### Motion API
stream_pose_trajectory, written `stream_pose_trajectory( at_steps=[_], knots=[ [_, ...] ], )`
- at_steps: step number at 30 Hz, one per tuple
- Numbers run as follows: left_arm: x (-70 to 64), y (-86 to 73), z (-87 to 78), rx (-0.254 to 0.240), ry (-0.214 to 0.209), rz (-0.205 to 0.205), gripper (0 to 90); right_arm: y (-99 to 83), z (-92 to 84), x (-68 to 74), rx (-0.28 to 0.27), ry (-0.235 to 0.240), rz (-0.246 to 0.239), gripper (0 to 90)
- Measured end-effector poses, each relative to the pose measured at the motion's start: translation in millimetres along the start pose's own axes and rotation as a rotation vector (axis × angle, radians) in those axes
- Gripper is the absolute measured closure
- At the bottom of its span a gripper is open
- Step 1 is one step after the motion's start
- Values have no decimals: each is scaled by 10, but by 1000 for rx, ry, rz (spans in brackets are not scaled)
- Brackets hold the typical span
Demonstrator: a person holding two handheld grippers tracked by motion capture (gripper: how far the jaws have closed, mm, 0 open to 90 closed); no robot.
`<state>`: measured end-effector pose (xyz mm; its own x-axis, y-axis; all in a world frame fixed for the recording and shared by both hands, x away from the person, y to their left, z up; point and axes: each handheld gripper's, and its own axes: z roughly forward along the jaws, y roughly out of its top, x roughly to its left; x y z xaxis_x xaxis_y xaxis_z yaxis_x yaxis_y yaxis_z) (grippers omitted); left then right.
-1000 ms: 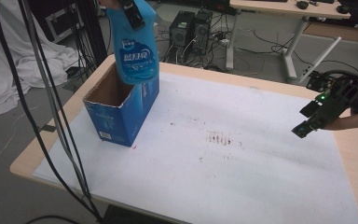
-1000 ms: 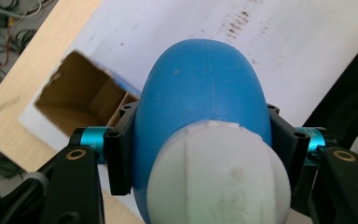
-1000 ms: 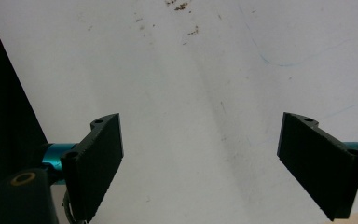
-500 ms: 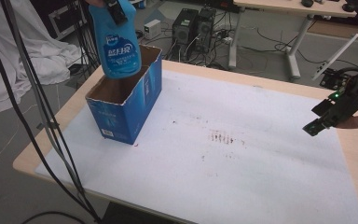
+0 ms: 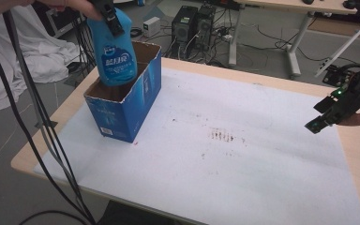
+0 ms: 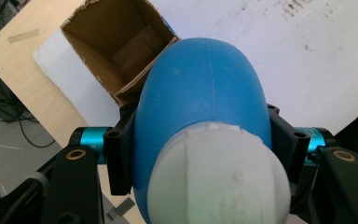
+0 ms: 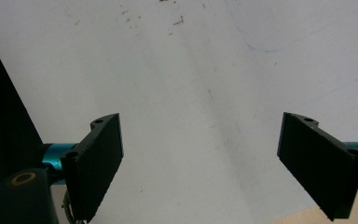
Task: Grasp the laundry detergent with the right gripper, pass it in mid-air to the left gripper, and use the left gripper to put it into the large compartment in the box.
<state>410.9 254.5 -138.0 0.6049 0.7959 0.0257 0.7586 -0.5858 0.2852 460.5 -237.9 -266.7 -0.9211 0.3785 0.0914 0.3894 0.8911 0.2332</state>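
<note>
Left tool [image 6: 200, 154], clamped on a blue plastic bottle [image 5: 116, 51] poised over the open blue cardboard box [image 5: 126, 110] at the table's ten o'clock, must next lower it straight inside; right tool [image 7: 200, 163] idles open.

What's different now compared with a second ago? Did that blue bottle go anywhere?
The left gripper, shut on the blue bottle, has carried it down, so its base now dips into the open cardboard box. The right gripper stays open over the white sheet; the box hasn't shifted.
</note>
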Motion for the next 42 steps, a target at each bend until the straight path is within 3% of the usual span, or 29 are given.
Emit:
stream_pose_trajectory(
  at_steps=[11,21,42],
  knots=[
    [8,-142,357,14,-19,-14,379,-27,4,-27,-6,3,-4,135],
    [-14,-268,648,13,-26,-17,379,-82,-17,-65,-14,-1,26,136],
    [-1,-378,1046,40,-43,10,379,-110,-32,-61,-17,-8,34,135]
  ],
)
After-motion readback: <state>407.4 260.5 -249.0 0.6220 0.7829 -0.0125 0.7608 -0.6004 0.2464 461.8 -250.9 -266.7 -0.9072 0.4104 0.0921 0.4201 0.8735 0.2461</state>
